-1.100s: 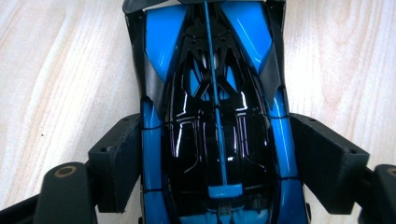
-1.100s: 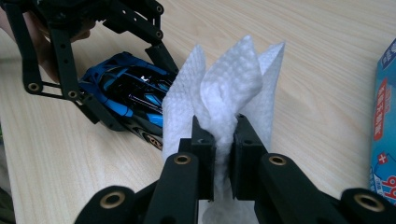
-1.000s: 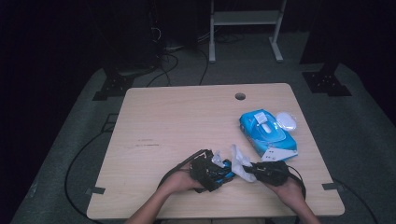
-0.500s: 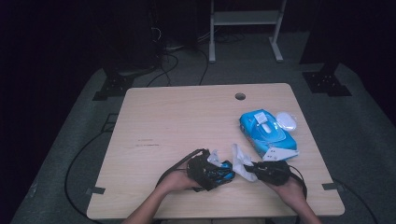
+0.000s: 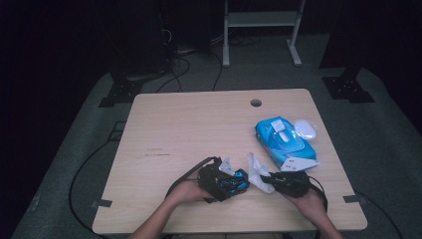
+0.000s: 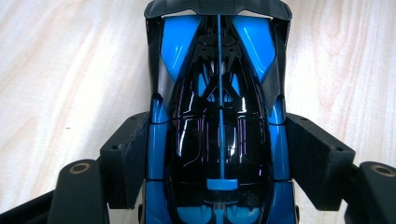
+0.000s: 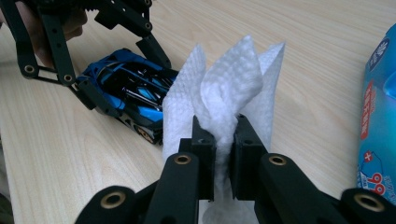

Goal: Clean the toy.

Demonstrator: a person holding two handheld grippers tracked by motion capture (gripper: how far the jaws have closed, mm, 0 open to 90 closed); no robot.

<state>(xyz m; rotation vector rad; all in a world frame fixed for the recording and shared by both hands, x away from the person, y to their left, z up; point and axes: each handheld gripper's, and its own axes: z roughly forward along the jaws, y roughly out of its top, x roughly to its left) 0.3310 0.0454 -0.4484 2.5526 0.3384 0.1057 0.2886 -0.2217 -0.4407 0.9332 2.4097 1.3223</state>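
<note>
A blue and black toy car [image 6: 219, 126] sits between the two jaws of my left gripper [image 6: 219, 158], which is shut on its sides just above the wooden table [image 6: 56, 70]. In the high view the toy car [image 5: 235, 181] is near the table's front edge, held by the left gripper [image 5: 224, 180]. My right gripper [image 7: 223, 135] is shut on a crumpled white wet wipe [image 7: 229, 84] that stands up between its jaws. This wipe [image 5: 257, 174] hangs just right of the car, with the right gripper [image 5: 272, 180] behind it. The car [image 7: 135, 95] lies left of the wipe in the right gripper view.
A blue wet wipe pack [image 5: 284, 142] lies at the table's right, with a white round lid-like object [image 5: 304, 129] beside it. A cable hole [image 5: 256, 103] sits near the far edge. Black cables trail off the front left. A white metal stand [image 5: 259, 20] stands beyond the table.
Both hands stay near the table's front edge. The left gripper with the car and the right gripper with the wipe have shifted only slightly closer together.
</note>
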